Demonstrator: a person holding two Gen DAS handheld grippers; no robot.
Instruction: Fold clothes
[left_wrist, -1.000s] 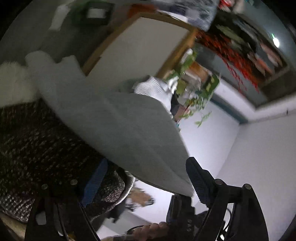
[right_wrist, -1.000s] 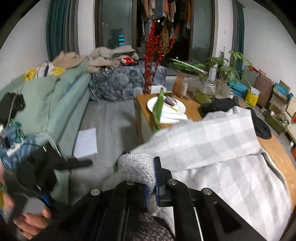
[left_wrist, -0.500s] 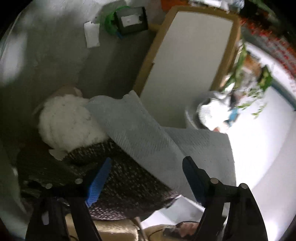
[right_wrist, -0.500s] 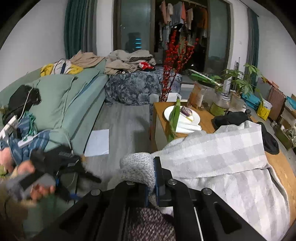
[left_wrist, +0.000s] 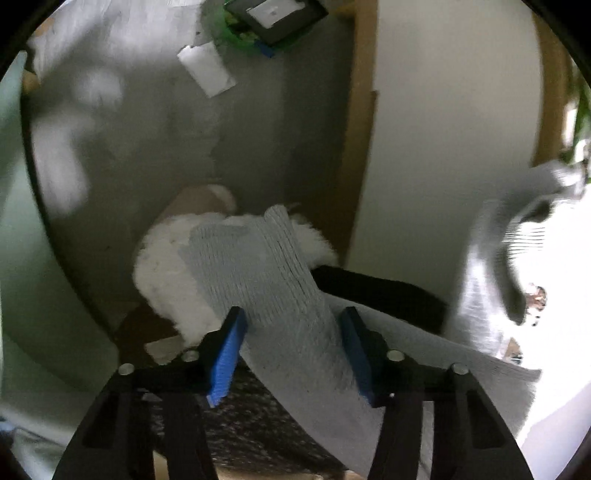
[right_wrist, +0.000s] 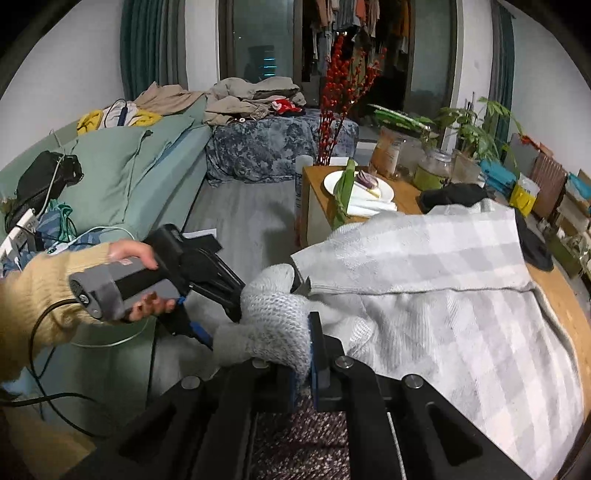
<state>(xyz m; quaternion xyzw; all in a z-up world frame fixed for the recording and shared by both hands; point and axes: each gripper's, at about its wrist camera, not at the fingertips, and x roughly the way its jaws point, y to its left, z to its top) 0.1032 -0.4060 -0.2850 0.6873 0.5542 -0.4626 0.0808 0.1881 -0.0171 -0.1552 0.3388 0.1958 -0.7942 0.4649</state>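
- Left wrist view: a grey knitted sleeve (left_wrist: 273, 295) runs up between the blue pads of the left claw (left_wrist: 291, 345); the jaws are closing around it at middling width, and whether the pads press it yet I cannot tell.
- Beyond the sleeve's end lies white fluffy fabric (left_wrist: 166, 266).
- Right wrist view: the right claw (right_wrist: 304, 354) is pinched tight on the same knit (right_wrist: 273, 317).
- A checked grey garment (right_wrist: 443, 288) spreads to its right over the wooden table (right_wrist: 565, 299).
- A hand (right_wrist: 136, 273) in a yellow sleeve (right_wrist: 37, 291) holds the left tool to the left.

bare floor (right_wrist: 240, 206) between sofa (right_wrist: 155, 173) and table (right_wrist: 317, 199), passable
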